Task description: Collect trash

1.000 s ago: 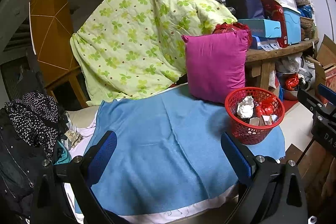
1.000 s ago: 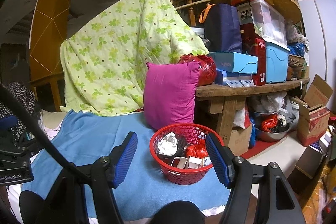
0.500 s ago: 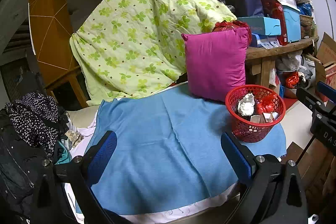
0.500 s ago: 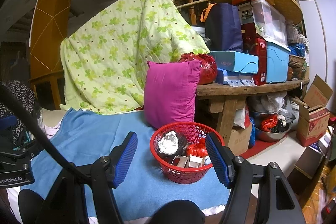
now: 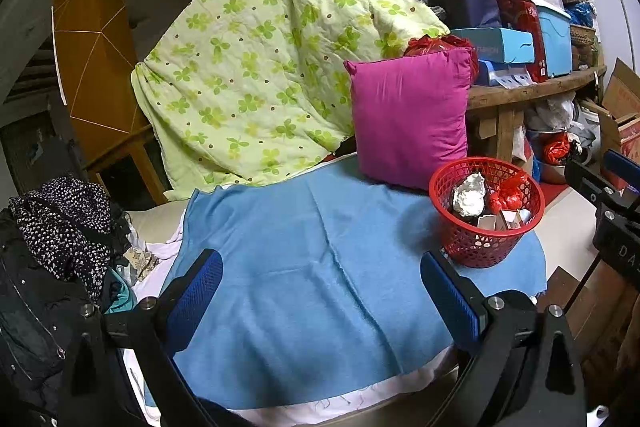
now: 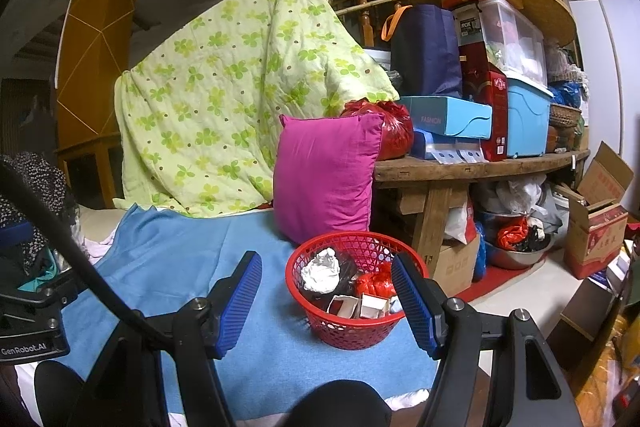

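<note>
A red mesh basket (image 5: 486,247) (image 6: 352,327) stands on the blue cloth (image 5: 312,267) (image 6: 168,267) near its right edge. Inside lie a crumpled white wad (image 5: 470,195) (image 6: 322,269), a red wrapper (image 5: 508,197) (image 6: 374,283) and small cartons (image 6: 360,305). My left gripper (image 5: 322,301) hovers open over the bare cloth, left of the basket, with nothing between its blue pads. My right gripper (image 6: 332,301) is open just in front of the basket, holding nothing. In the left wrist view the right gripper's body shows at the right edge.
A magenta pillow (image 5: 408,115) (image 6: 326,177) leans behind the basket, with a green clover quilt (image 5: 260,59) (image 6: 224,99) draped over a railing. A wooden table (image 6: 460,169) piled with boxes stands right. Dark clothes (image 5: 52,227) lie left; cardboard boxes (image 6: 596,219) crowd the floor.
Both views have shifted only slightly; the basket sits a touch higher in the frames. Both grippers stay open and empty.
</note>
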Action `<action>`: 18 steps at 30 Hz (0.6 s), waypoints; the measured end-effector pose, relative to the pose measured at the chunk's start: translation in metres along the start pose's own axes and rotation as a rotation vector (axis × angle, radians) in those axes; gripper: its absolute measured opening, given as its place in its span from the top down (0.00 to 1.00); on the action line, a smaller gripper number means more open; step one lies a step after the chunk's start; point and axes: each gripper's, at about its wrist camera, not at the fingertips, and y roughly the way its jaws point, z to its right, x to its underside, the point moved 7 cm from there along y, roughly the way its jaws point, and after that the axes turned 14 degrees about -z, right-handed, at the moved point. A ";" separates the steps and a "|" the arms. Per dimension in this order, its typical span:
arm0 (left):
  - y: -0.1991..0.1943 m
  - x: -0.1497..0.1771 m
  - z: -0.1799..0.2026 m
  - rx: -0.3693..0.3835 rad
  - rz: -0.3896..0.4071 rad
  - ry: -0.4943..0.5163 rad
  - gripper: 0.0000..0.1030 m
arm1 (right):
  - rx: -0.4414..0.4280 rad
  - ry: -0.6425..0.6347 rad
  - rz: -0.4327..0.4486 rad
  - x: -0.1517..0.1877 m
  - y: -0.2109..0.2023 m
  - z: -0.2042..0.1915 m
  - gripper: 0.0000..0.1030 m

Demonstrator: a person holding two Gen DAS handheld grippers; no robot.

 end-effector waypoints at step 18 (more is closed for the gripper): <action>0.011 0.006 -0.002 -0.007 -0.022 0.009 0.04 | -0.006 -0.009 -0.022 0.003 0.009 -0.007 0.31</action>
